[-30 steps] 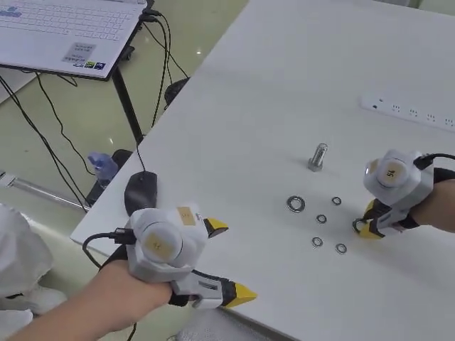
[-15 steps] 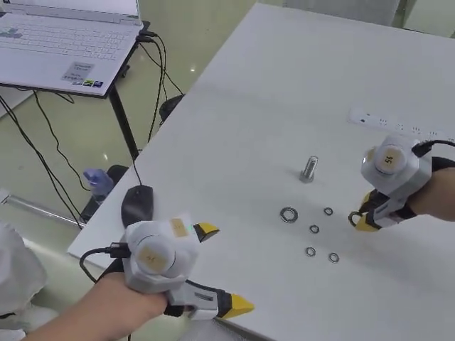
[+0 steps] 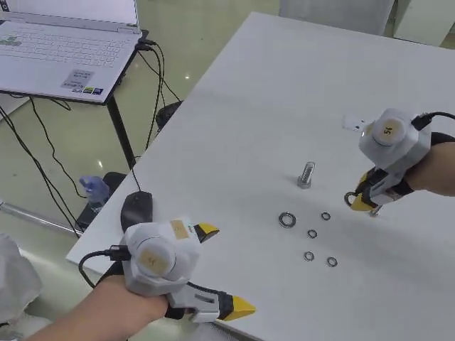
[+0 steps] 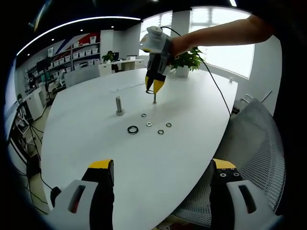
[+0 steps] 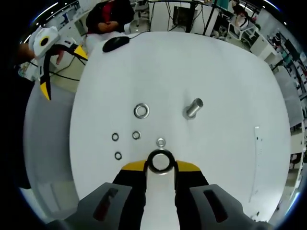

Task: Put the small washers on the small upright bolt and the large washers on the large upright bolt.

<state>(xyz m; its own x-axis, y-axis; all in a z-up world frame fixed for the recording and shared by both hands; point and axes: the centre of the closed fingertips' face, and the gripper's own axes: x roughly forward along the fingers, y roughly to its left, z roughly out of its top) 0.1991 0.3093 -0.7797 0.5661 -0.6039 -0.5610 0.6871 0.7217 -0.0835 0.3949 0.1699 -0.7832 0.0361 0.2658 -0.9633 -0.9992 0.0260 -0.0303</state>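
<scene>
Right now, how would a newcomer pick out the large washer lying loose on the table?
On the white table, find the large upright bolt. The large washer lies flat nearer the person than it, clearly wider than the four small washers beside it.

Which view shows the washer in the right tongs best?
Right gripper view: the washer faces the camera as a full ring, clamped between the right gripper's tongs. The head view shows it as a small, partly hidden loop at those tongs. In the left gripper view it is too small to make out.
</scene>
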